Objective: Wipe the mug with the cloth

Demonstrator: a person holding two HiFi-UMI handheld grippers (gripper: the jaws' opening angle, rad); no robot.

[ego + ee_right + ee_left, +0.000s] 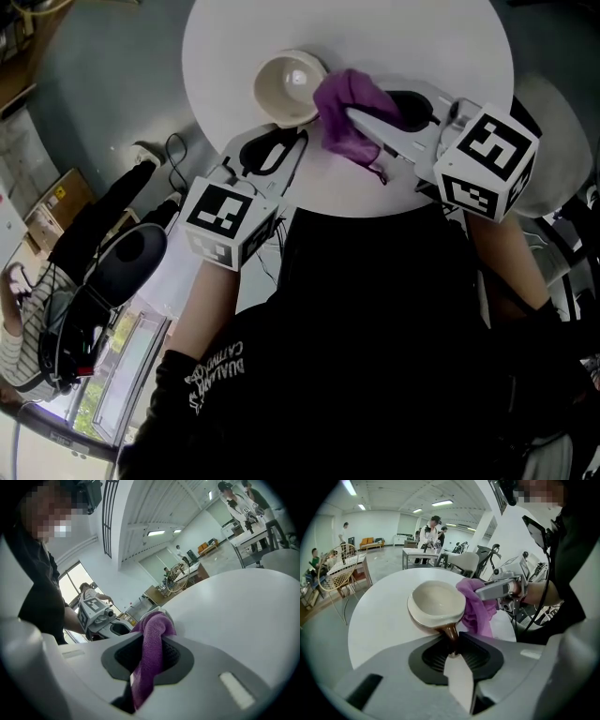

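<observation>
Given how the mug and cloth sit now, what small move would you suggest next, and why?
Probably sweep the cloth over the rim of the mug: the right gripper pinches the cloth right beside it, and the left gripper clamps the handle, steadying it.

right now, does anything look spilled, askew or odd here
Nothing stands out: the left gripper holds the mug by its handle, the right gripper holds the purple cloth against its side, no spill on the table.
</observation>
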